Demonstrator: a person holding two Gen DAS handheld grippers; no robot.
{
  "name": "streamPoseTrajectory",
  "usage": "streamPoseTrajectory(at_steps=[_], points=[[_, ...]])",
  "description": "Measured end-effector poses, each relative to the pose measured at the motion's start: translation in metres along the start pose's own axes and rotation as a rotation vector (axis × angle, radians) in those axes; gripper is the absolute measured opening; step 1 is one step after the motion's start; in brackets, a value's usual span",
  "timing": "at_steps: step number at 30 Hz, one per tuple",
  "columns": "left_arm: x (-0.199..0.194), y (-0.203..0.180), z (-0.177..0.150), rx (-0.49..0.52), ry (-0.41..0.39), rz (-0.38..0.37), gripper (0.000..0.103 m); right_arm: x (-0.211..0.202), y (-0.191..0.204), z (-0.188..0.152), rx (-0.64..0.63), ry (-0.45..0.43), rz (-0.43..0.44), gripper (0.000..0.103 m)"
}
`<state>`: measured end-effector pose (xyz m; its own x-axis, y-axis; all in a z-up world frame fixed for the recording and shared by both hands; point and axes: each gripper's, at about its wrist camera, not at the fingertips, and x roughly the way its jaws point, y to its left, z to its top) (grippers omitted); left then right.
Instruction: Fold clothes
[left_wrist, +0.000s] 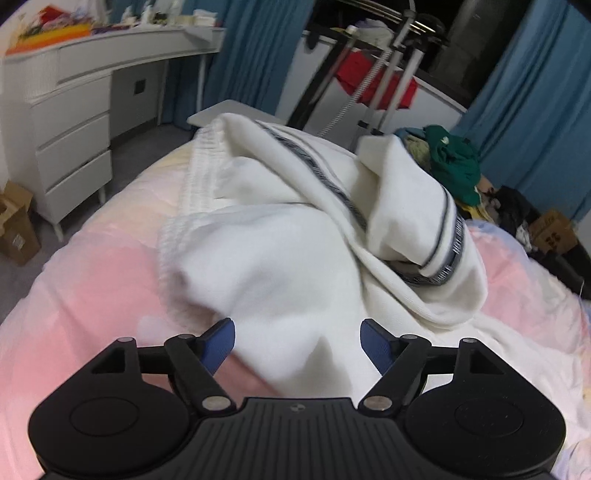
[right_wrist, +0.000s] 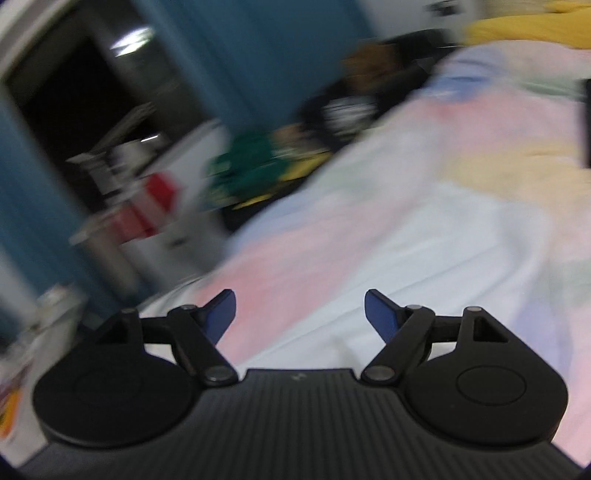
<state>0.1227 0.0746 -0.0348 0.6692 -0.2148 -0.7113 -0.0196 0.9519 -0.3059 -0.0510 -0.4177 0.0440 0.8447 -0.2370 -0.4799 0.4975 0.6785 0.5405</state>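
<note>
Now both grippers, left gripper (left_wrist: 297, 341) and right gripper (right_wrist: 300, 314), spread fingers; white garment (left_wrist: 295, 229) hem lies between the left's.

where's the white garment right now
In the left wrist view, the white garment lies crumpled on the pink bedspread, just ahead of the open left gripper.

We see a white garment (left_wrist: 280, 258), soft and fleecy, lying crumpled in a loose heap on the bed (left_wrist: 92, 280), unfolded. A dark grey stripe runs along one twisted part, and a dark band with small lettering curls around an opening on its right side. A ribbed white edge shows along its left. Its near edge spreads flat toward us. In the right wrist view we cannot make the garment out.
</note>
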Motion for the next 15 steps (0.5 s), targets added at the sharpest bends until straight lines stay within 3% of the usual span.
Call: streamPoseTrajectory(at_steps=[5,10,15], points=[[-0.009,0.036,0.004,-0.159,-0.033,0.041,0.094,0.004,0.024,-0.051,-0.018,0.097,0.153,0.079],[0.011,0.078,0.005,-0.439,-0.034,-0.027,0.094,0.032,0.007,-0.098,-0.101,0.156,0.127,0.081],[0.042,0.114,-0.01,-0.806,0.003,-0.255,0.094,0.054,0.0,-0.102,-0.066,0.224,0.151,0.08]])
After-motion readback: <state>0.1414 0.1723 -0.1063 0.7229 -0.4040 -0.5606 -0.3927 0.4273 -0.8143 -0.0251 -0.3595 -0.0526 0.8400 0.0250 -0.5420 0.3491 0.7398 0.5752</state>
